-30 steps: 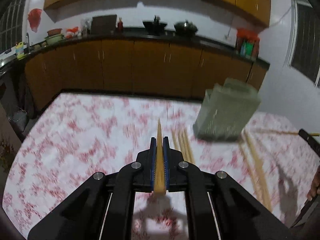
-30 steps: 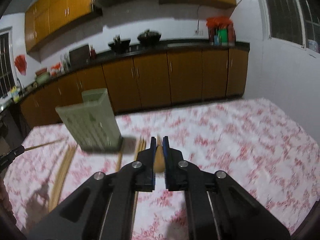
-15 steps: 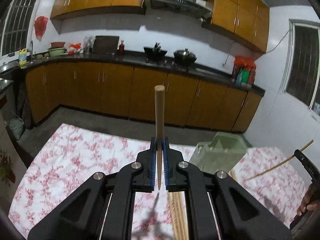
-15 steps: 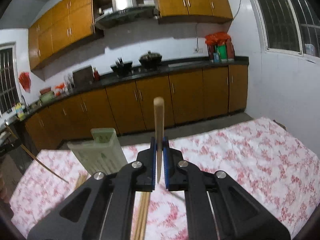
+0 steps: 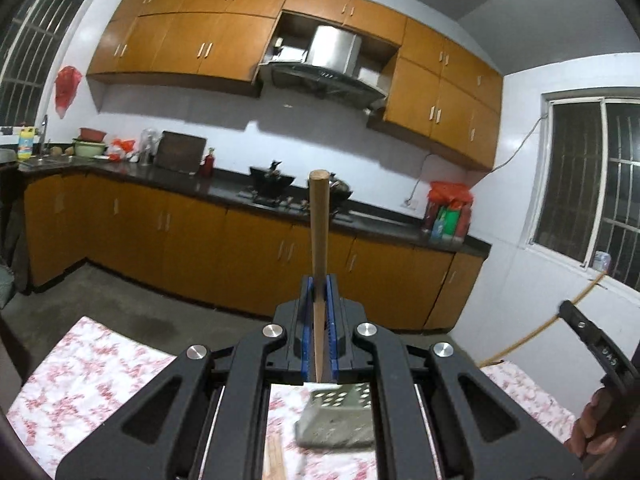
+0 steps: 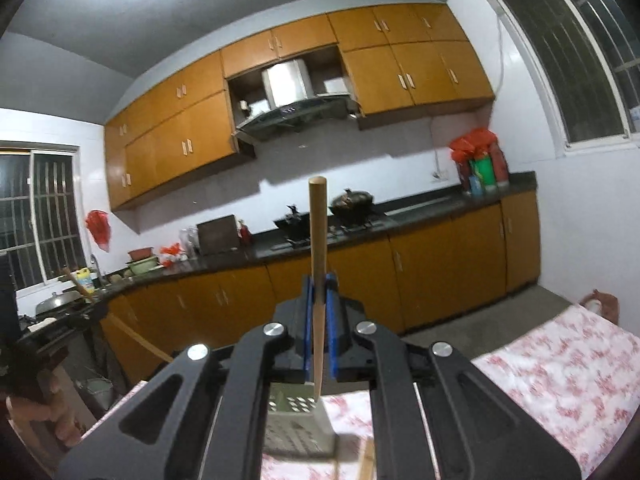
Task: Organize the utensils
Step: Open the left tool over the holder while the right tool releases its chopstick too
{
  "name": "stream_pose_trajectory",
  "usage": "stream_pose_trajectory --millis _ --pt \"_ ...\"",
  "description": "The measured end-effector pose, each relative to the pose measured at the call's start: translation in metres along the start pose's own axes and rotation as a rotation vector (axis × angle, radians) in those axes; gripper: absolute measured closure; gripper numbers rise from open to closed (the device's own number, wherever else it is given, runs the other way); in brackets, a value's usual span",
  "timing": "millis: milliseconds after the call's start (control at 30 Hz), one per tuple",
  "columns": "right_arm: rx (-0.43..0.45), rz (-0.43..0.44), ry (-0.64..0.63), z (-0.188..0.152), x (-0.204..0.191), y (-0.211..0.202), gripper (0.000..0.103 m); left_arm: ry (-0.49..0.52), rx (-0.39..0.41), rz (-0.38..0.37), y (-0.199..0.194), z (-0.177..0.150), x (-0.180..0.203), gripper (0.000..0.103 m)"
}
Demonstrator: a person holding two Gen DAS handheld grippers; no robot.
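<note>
Both grippers are tilted higher than a second ago, so the chopstick (image 5: 319, 240) pinched in the left gripper (image 5: 319, 292) and the chopstick (image 6: 318, 248) in the right gripper (image 6: 319, 292) now stand against the wall cupboards. The green holder (image 5: 340, 420) has dropped from beyond the jaws to beneath them, and the floral table (image 5: 88, 376) has sunk low.

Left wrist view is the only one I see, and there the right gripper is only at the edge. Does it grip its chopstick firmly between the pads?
Observer: Yes. The right gripper is shut on the right chopstick, which stands upright in it.
Operator: Where does the lower tip of that chopstick point?
Observer: It hangs just over the green holder, which shows between the gripper's arms on the tablecloth.
</note>
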State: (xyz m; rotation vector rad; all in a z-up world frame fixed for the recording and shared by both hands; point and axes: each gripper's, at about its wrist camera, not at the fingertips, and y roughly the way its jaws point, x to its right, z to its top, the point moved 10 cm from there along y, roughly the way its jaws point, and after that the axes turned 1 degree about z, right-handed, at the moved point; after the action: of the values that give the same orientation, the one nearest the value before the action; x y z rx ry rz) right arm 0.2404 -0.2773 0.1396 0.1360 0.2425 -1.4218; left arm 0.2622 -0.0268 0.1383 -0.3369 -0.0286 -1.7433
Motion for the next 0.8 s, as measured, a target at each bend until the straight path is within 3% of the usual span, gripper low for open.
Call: stream_pose_trajectory --millis 200,433,533,567,633,700,800 --pt "-0.060 0.016 -0.041 -0.022 -0.015 0.031 0.095 0.038 -0.009 -0.030 0.018 -0.018 0.024 0.096" --pt "-0.178 0.007 -0.072 -0.062 -0.019 0.060 0.095 0.044 -0.136 -0.019 0.054 -0.064 0.026 0.096" --pt "-0.192 0.009 -0.072 -0.070 -0.021 0.059 0.089 0.016 -0.169 -0.018 0.057 -0.072 0.019 0.096" --pt "-0.188 0.007 -0.070 -0.070 -0.020 0.056 0.082 0.008 -0.169 -0.016 0.055 -0.072 0.017 0.095" --pt "-0.175 0.005 -0.066 -0.067 -0.019 0.051 0.072 -0.006 -0.167 -0.019 0.051 -0.070 0.013 0.088" --pt "-0.166 0.000 -0.066 -0.063 -0.017 0.043 0.070 -0.016 -0.152 -0.012 0.047 -0.066 0.010 0.062" --pt "-0.162 -0.017 -0.061 -0.060 -0.010 0.031 0.065 -0.019 -0.128 -0.012 0.039 -0.060 0.009 0.059"
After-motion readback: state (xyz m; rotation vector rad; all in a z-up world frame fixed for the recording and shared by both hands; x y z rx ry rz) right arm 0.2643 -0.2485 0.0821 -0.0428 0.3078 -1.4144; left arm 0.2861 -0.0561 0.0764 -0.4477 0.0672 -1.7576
